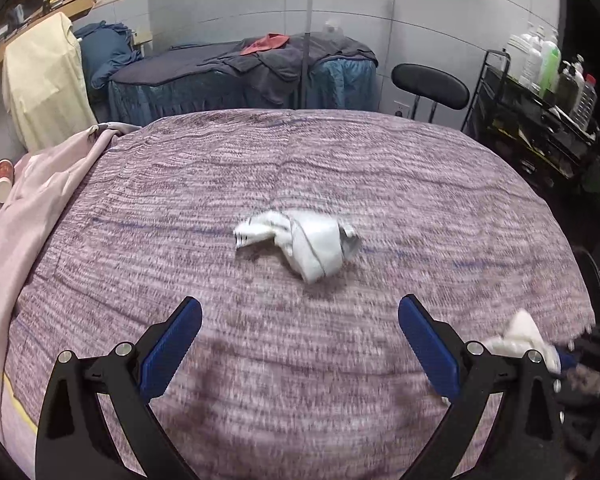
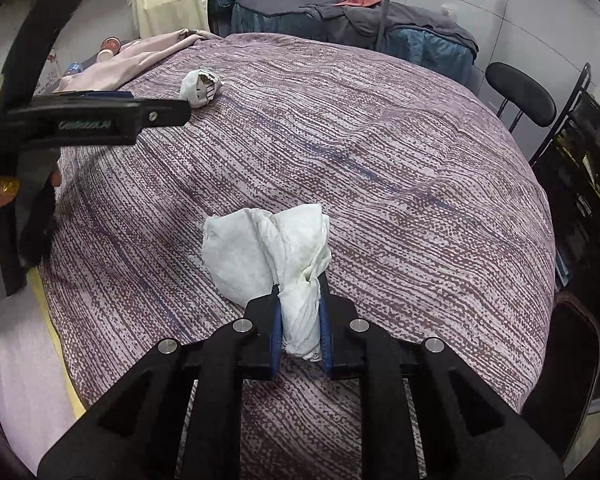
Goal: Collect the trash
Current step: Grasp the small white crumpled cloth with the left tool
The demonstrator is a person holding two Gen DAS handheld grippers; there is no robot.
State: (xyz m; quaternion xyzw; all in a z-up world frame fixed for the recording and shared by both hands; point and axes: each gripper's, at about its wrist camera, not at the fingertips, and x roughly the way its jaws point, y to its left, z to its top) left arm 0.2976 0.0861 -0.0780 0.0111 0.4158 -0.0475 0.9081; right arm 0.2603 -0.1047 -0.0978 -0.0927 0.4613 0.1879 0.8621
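Observation:
A crumpled white paper wad (image 1: 300, 242) with dark markings lies in the middle of the purple striped bedspread (image 1: 260, 160). My left gripper (image 1: 300, 314) hovers just short of it, open, nothing between its blue pads. In the right wrist view the same wad (image 2: 199, 87) lies far left, with the left gripper (image 2: 172, 114) seen side-on beside it. My right gripper (image 2: 299, 304) is shut on a crumpled white tissue (image 2: 268, 248), pinching its near end while the rest bulges ahead over the bedspread (image 2: 380, 160). That tissue (image 1: 520, 338) shows blurred at the left view's right edge.
A pink blanket (image 1: 40, 208) drapes the bed's left side, a red-and-white cup (image 1: 2, 180) beyond it. Behind stand a second bed with blue and grey covers (image 1: 240, 76), a black chair (image 1: 430, 84) and a black cart with bottles (image 1: 540, 112). A hand (image 2: 0, 192) holds the left gripper.

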